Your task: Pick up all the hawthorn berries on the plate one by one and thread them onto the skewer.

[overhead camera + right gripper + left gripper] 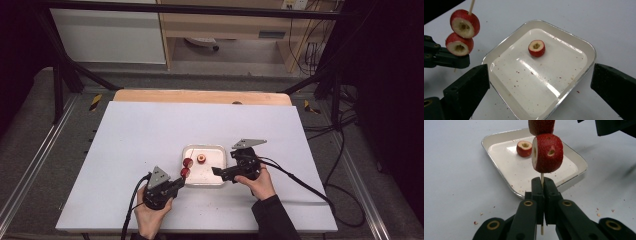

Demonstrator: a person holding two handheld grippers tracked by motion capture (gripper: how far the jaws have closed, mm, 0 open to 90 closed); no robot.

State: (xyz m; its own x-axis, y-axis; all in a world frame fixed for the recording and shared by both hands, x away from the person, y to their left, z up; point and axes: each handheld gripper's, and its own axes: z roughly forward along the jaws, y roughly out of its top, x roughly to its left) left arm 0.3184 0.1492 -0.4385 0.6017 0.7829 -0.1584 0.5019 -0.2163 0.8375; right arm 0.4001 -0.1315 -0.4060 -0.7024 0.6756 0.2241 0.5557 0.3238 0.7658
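At a white surface (150,135), the left gripper (543,185) has its jaws pressed tight on a thin wooden skewer (542,178) that stands upright and carries two red cored fruit slices (547,153) stacked one above the other, held just left of a shallow white tray (220,150) near the middle of the surface. The right gripper (541,85) hangs at the tray's right side with its jaws spread wide and nothing between the pads. A third fruit slice (536,48) lies alone in the far part of the tray, hollow side up, among scattered red crumbs.
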